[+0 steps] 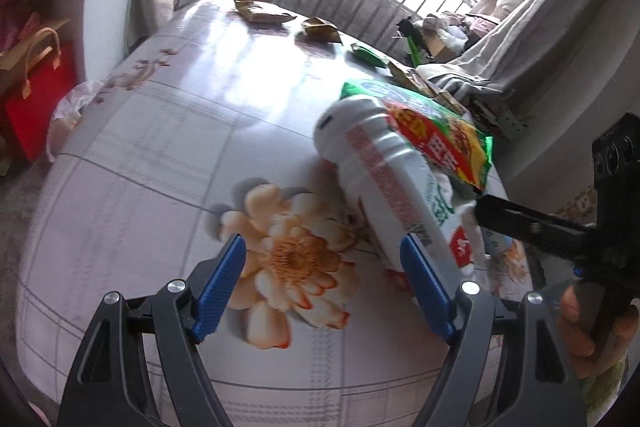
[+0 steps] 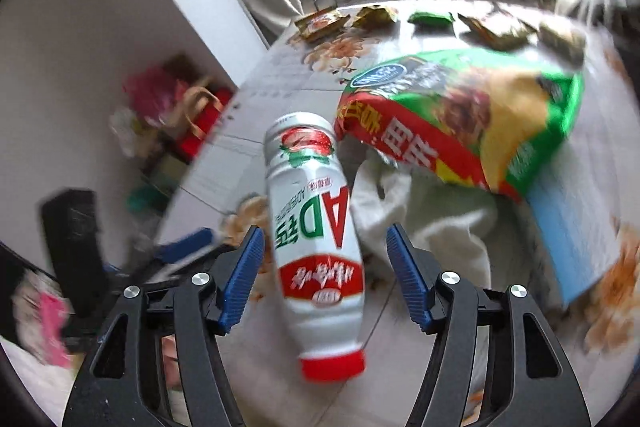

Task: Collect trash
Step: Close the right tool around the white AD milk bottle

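A white drink bottle (image 2: 316, 227) with a red cap lies slanted on the flowered table (image 1: 140, 187), cap toward me. My right gripper (image 2: 324, 255) stands open around its middle, with a gap on both sides between pads and bottle. A green and red snack bag (image 2: 472, 123) lies just behind the bottle, over crumpled white paper (image 2: 432, 227). My left gripper (image 1: 324, 259) is open above the flower print with nothing between its fingers. The bottle (image 1: 384, 179) passes behind its right finger. The right gripper's black finger (image 1: 520, 225) reaches in from the right.
Several small wrappers (image 1: 260, 11) lie along the table's far edge, below a railed window. A blue flat thing (image 2: 572, 227) lies right of the white paper. A plastic bag (image 1: 68, 107) hangs at the table's left edge, and a red carrier bag (image 1: 40, 95) stands on the floor beyond.
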`<state>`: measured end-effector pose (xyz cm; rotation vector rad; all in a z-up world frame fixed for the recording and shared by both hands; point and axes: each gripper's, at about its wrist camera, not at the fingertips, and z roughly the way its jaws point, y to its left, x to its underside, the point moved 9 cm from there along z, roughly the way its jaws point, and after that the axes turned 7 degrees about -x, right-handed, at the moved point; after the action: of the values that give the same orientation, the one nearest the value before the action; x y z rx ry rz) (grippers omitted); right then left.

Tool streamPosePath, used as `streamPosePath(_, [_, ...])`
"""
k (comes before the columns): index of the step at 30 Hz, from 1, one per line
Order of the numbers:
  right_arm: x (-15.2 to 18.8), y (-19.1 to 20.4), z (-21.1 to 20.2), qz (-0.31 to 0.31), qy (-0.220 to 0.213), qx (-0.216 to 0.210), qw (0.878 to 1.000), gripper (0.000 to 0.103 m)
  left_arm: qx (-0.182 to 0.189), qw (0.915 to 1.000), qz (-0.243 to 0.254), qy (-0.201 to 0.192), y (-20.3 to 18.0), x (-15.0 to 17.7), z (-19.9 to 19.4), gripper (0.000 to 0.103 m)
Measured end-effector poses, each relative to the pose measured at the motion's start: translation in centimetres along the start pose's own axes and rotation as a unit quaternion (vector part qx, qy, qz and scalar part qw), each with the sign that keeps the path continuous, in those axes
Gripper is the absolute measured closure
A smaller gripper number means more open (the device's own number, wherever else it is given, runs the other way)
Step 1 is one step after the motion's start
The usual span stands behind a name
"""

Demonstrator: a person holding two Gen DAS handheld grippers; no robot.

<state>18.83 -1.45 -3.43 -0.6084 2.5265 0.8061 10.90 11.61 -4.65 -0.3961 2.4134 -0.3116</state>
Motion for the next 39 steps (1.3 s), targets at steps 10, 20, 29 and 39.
streamPosePath(10, [-0.3,1.4,1.5,-0.107,0.006,0.07,0.992,0.042,-0.017,0.9997,-0.02,0.003,1.9,-0.1,0.6,0.026])
streamPosePath(20, [-0.4,1.4,3.1,-0.107,0.016,0.065,0.992,0.043,-0.022,0.9994,-0.024,0.008,2.2,-0.1,1.2,0.026])
streamPosePath(29, [1.0,2.2,3.0,-0.118,0.017,0.074,0.99,0.051,-0.025,0.999,-0.036,0.006,3.0,-0.3,0.8,0.026])
streamPosePath(39, [5.2,2.6,0.2,-0.156,0.016,0.089,0.984,0.051,-0.023,0.9993,-0.03,0.002,2.1,-0.4,0.1,0.026])
